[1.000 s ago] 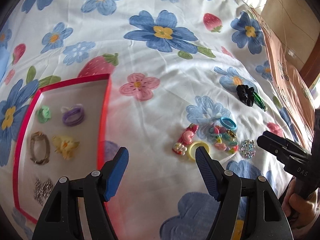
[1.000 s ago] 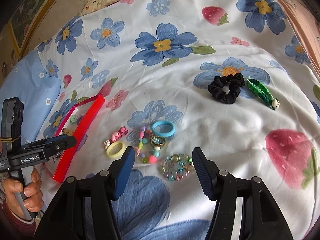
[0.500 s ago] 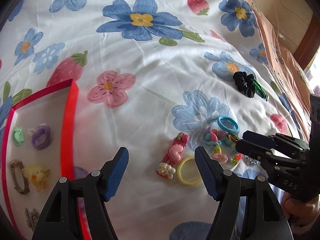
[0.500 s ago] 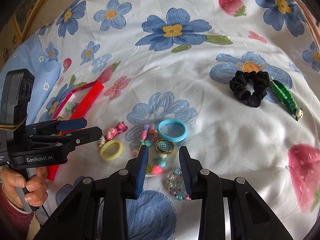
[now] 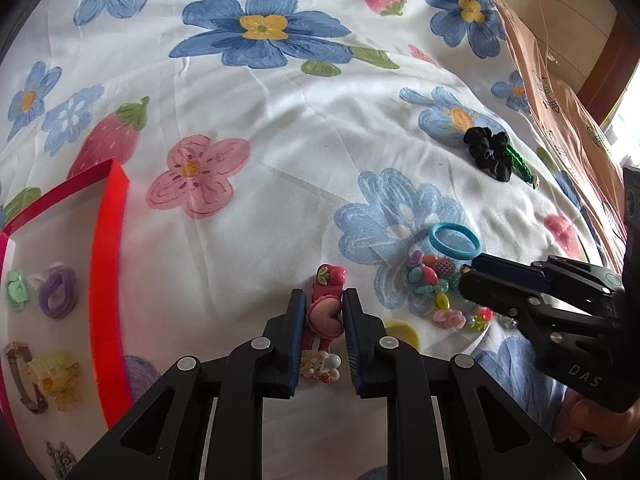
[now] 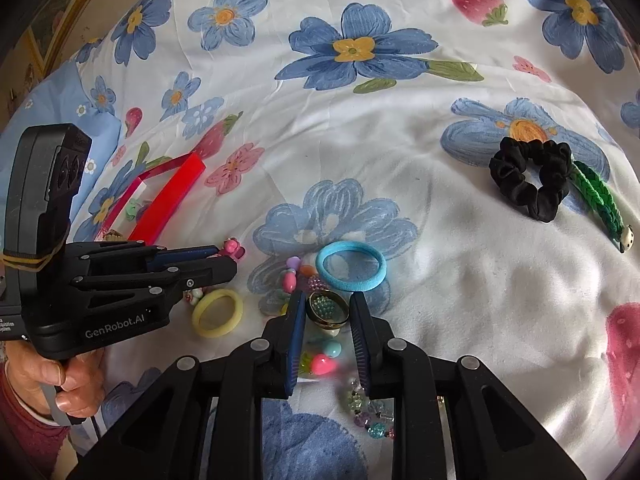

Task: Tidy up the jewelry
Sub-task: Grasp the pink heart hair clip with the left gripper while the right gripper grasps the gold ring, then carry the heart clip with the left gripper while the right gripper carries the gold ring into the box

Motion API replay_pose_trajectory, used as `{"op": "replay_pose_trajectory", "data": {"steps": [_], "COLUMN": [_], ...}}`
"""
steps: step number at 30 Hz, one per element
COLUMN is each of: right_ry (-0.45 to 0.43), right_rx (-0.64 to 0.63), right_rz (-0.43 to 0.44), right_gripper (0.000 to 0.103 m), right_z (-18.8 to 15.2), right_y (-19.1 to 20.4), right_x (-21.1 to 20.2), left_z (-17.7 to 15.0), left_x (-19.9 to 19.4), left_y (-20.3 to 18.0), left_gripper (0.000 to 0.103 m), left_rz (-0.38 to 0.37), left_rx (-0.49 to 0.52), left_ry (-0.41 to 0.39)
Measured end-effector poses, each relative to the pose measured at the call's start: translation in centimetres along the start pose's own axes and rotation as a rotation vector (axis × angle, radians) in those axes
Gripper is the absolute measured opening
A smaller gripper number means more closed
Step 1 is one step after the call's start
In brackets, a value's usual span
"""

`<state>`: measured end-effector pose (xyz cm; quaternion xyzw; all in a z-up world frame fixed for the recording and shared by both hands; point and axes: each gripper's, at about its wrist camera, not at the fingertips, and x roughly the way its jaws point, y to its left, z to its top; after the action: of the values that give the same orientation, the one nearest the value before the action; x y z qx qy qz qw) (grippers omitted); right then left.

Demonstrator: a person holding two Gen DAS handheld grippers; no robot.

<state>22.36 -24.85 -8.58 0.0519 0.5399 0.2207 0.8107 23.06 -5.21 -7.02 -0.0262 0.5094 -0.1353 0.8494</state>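
**Inspector:** Your left hand-held gripper (image 5: 323, 314) has its jaws drawn in narrow around the pink charm hair clip (image 5: 323, 316), which lies on the bed sheet (image 5: 280, 128). The blue pads flank the heart charm; I cannot tell whether they press it or only stand beside it.

**Operator:** And my right one?

**Inspector:** Your right hand-held gripper (image 6: 328, 312) is also narrowed, its jaws standing either side of the gold ring (image 6: 327, 311) with a beaded green centre. The ring sits in the loose pile of coloured beads (image 6: 320, 356). Again, contact is not certain from these views.

**Operator:** What lies around them?

**Inspector:** The blue hair tie (image 6: 351, 266) lies just beyond the ring, the yellow hair tie (image 6: 217, 313) beside your left gripper's tip. A clear bead bracelet (image 6: 370, 412) lies under your right gripper's right finger. Toward the right edge of the bed, the black scrunchie (image 6: 530, 178) touches a green braided band (image 6: 596, 196).

**Operator:** And the tray?

**Inspector:** The red tray (image 5: 106, 280) sits toward the left edge of the bed. It holds a purple hair tie (image 5: 58, 294), a green flower piece (image 5: 17, 290), a yellow claw clip (image 5: 58, 374) and a brown bangle (image 5: 24, 380).
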Motion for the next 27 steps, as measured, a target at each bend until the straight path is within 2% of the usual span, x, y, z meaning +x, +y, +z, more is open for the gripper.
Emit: {"op": "replay_pose_trajectory", "data": {"steps": [5, 12, 27], "right_ry": [-0.043, -0.059, -0.043], "right_rx": [-0.022, -0.065, -0.156], "right_rz": [0.007, 0.052, 0.151], "right_gripper": [0.022, 0.022, 0.022], "right_z": [0.2, 0.7, 0.4], "right_y": [1.1, 3.9, 10.9], "right_x": [-1.7, -2.4, -2.0], "left_z": [-0.9, -3.1, -9.3], "left_x": [-2.7, -7.5, -14.6], "left_y": [1.0, 2.5, 7.5], "left_gripper": [0.018, 0.018, 0.018], "left_rz": [-0.009, -0.016, 0.033], "left_rx": [-0.039, -0.093, -0.225], "left_ry": [-0.043, -0.111, -0.163]}}
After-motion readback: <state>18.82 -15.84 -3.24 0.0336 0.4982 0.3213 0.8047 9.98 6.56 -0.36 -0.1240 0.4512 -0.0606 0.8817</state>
